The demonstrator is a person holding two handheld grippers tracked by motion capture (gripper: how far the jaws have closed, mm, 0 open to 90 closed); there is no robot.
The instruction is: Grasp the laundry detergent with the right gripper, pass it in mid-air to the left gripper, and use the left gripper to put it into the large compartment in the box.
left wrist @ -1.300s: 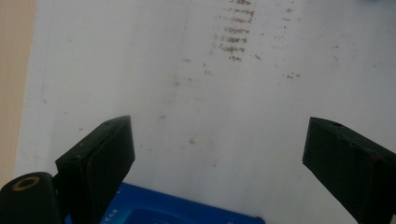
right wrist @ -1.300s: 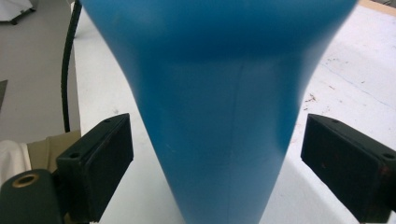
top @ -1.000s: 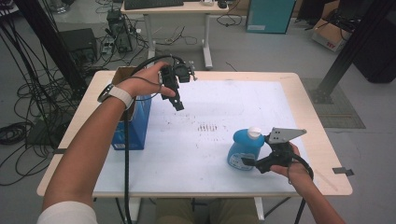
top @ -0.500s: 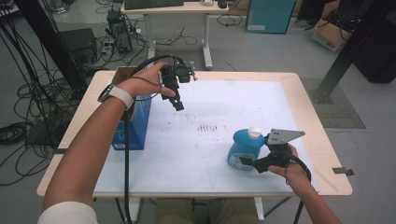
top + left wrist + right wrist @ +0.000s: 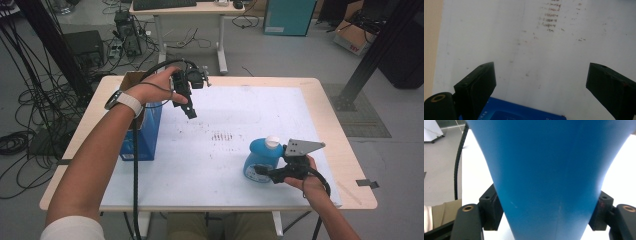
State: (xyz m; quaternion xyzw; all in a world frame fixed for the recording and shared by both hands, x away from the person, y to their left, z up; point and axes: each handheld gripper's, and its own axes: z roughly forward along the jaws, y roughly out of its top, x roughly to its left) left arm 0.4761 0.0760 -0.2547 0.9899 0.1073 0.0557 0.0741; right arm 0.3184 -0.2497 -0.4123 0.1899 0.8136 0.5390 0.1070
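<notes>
Blue plastic bottle (image 5: 260, 159), white cap, upright on white mat (image 5: 240, 107), near-right part of table (image 5: 345, 150).

Item 1 – right gripper (image 5: 261, 171): held level in person's right hand (image 5: 305, 177), pointing left at bottle's lower body. Jaws have just been closing, bottle between them; right gripper view has blue body (image 5: 549, 175) pressed by both black pads at its flanks, so clamped on bottle. Grey three-cornered plate on top, cable trailing back along wrist.

Item 2 – left gripper (image 5: 190, 111): raised above far-left part of mat in left hand (image 5: 160, 87), tips angled down. Jaws wide apart, nothing between; left gripper view has only bare mat (image 5: 539, 62) in the gap. Well apart from bottle.

Item 3 – blue box (image 5: 147, 135): left edge of table, standing, just below left forearm; top edge (image 5: 524, 113) visible at bottom of left gripper view.

Item 4 – brown smudge marks (image 5: 222, 136): mid mat, between box & bottle.

Misc: white wristband on left wrist.
</notes>
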